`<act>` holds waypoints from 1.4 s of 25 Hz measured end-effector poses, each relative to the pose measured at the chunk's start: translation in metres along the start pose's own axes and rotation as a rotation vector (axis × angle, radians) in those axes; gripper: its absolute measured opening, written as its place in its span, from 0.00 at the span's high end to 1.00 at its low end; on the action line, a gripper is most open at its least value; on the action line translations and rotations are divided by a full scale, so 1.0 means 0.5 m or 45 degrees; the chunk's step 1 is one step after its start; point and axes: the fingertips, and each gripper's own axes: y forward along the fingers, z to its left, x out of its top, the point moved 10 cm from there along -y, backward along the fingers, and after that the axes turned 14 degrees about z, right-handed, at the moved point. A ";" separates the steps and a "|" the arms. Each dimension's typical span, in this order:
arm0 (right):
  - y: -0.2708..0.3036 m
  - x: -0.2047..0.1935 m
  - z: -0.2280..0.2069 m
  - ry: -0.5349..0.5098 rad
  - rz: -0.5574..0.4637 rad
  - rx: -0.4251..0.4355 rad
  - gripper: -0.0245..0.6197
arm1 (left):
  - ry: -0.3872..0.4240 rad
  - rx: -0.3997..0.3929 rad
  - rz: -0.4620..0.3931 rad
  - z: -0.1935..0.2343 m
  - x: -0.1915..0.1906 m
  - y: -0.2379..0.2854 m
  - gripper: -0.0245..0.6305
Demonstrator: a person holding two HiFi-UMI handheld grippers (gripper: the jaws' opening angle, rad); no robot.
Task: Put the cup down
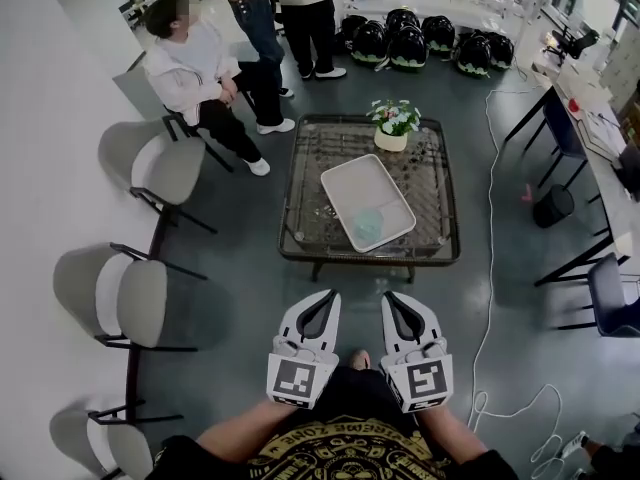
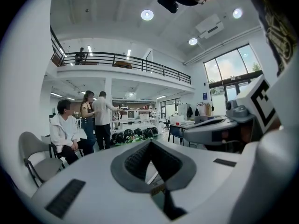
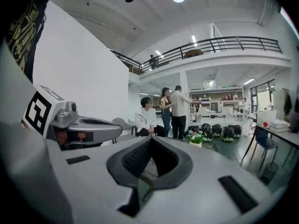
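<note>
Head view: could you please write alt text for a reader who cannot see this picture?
Seen from above, a person holds the left tongs and right tongs, both shut and empty, side by side before a low glass table. On it are a flower pot and a white tray holding a pale green cup; grey chairs stand at the left.

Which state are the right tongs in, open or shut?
Shut. In the right gripper view the right tongs have their jaws closed tip to tip, with nothing held between them.
</note>
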 end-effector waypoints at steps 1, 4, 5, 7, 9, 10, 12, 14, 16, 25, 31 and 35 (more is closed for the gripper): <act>0.002 -0.003 0.008 -0.002 -0.010 0.002 0.95 | 0.010 -0.005 -0.010 0.007 0.000 -0.004 0.96; 0.008 -0.007 0.030 0.007 -0.007 -0.013 0.95 | 0.036 -0.018 -0.035 0.028 0.000 -0.016 0.96; 0.009 -0.007 0.038 0.012 -0.002 -0.021 0.95 | 0.035 -0.024 -0.033 0.035 -0.002 -0.020 0.96; 0.011 -0.006 0.053 0.026 0.007 -0.032 0.95 | 0.024 -0.040 -0.014 0.047 -0.006 -0.026 0.96; 0.012 -0.007 0.068 0.042 0.018 -0.043 0.95 | 0.022 -0.061 -0.010 0.056 -0.009 -0.032 0.96; 0.012 -0.008 0.075 0.047 0.023 -0.050 0.95 | 0.023 -0.072 -0.010 0.060 -0.011 -0.035 0.96; 0.010 -0.013 0.089 0.054 0.034 -0.063 0.95 | 0.025 -0.091 -0.007 0.066 -0.017 -0.040 0.96; 0.008 -0.019 0.101 0.057 0.042 -0.067 0.95 | 0.030 -0.107 -0.007 0.071 -0.021 -0.043 0.96; 0.008 -0.023 0.111 0.064 0.049 -0.066 0.95 | 0.041 -0.121 -0.010 0.074 -0.021 -0.046 0.96; -0.006 -0.024 0.137 0.074 0.031 -0.111 0.95 | 0.067 -0.167 -0.026 0.078 -0.023 -0.058 0.96; -0.025 -0.028 0.142 0.086 0.016 -0.142 0.95 | 0.084 -0.192 -0.043 0.066 -0.018 -0.068 0.96; -0.029 -0.031 0.142 0.085 0.006 -0.162 0.95 | 0.092 -0.197 -0.055 0.066 -0.021 -0.069 0.96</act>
